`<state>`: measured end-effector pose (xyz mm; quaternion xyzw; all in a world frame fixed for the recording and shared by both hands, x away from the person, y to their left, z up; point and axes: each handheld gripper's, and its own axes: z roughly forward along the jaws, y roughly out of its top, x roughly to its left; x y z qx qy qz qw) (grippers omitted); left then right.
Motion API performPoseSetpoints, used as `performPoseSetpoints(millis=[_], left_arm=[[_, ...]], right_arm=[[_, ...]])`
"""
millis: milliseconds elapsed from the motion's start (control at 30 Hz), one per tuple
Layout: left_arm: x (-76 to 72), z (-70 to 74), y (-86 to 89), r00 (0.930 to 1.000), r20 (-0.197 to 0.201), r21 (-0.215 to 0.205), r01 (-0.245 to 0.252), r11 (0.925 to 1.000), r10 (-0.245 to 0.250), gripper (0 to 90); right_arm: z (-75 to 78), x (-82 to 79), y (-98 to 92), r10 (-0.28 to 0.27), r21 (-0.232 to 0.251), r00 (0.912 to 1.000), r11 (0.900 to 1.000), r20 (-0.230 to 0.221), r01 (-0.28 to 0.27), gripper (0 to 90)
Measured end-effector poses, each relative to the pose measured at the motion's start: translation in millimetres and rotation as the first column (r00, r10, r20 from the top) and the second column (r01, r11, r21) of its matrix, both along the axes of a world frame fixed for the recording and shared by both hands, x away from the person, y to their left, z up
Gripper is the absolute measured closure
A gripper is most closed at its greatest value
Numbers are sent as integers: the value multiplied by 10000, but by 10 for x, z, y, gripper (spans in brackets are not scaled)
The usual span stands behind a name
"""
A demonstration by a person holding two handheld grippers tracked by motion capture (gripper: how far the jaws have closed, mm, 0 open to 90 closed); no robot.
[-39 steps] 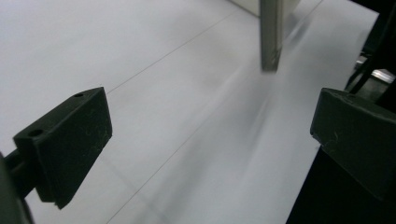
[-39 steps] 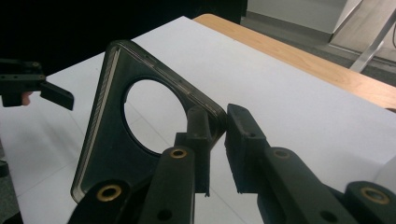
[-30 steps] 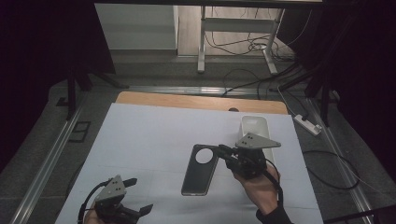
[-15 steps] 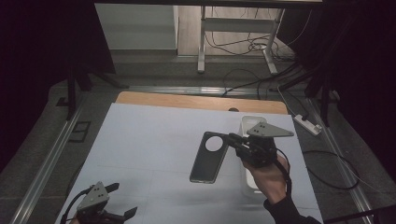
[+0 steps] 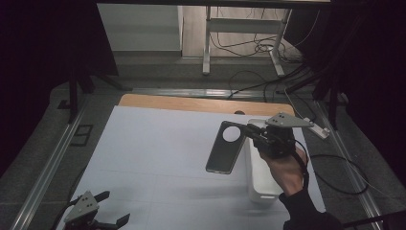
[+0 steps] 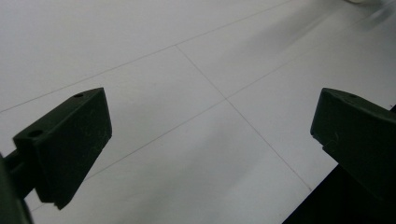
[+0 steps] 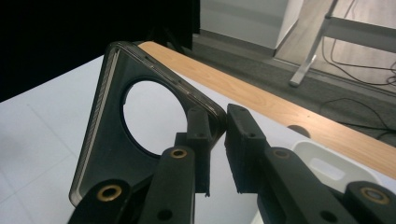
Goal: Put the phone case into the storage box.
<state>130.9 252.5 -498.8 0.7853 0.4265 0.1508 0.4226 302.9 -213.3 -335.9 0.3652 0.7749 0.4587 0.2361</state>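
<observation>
since the earlier frames, the right gripper (image 5: pixel 250 133) had carried the dark phone case (image 5: pixel 226 147) up and toward the far right of the table, off the white sheet it lay nearer to before, while the left gripper (image 5: pixel 111 207) had drawn back to the near left corner. in the high view the case hung tilted in the air, its round camera hole uppermost, with its right edge just beside the white tray (image 5: pixel 261 184) and partly over the tray's left rim. the right gripper view showed the jaws pressed together on the top corner of the phone case (image 7: pixel 116 140), one pad on each face of its thin wall, with the wooden table edge (image 7: pixel 280 109) beyond. the person's right hand (image 5: pixel 283 167) gripped the tool over the tray. the left gripper (image 6: pixel 210 135) held its jaws spread wide over the white table sheet (image 6: pixel 177 70), nothing between them.
</observation>
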Motion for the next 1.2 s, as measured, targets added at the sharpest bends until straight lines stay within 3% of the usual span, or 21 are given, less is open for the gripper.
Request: performPoseSetpoints(millis=[533,1200], left_arm=[[14,-9,-21,9998,-203,213,90,9997,-85,0],[18,-11,-15,9996,-233,141,133,9998,-130,0]], right_arm=[[119,219,-188,-613,-133,9976,9980,326,618,794],[197,576,-571,-1638,-652,9824,9833,900,1699,795]])
